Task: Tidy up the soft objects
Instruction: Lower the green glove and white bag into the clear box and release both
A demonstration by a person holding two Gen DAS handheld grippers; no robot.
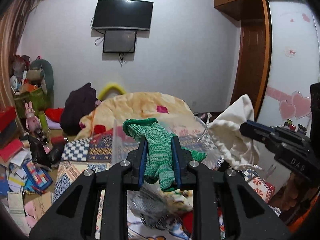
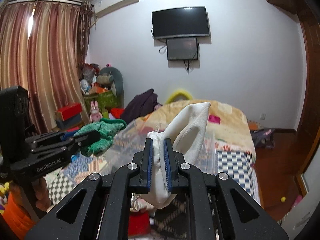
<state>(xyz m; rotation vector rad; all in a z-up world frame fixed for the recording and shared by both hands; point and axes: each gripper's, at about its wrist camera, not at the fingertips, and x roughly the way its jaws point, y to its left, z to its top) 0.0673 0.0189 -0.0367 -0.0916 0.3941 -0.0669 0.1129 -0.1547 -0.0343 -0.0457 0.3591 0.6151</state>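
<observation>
My left gripper [image 1: 159, 140] is shut on a green knitted glove [image 1: 158, 152], held in the air above the bed. The glove's cuff points away and its fingers hang down between the jaws. It also shows in the right wrist view [image 2: 100, 135], at the left. My right gripper [image 2: 158, 142] is shut on a white drawstring cloth bag [image 2: 190, 128], which stands up above the jaws. The bag also shows in the left wrist view [image 1: 232, 132], to the right of the glove.
Below lies a bed with a patchwork cover [image 2: 232, 160] and a yellow blanket [image 1: 144, 106]. A clear plastic bin edge [image 1: 116, 140] stands under the glove. Plush toys and boxes [image 1: 32, 92] pile at the left wall. A wardrobe [image 1: 290, 60] is at the right.
</observation>
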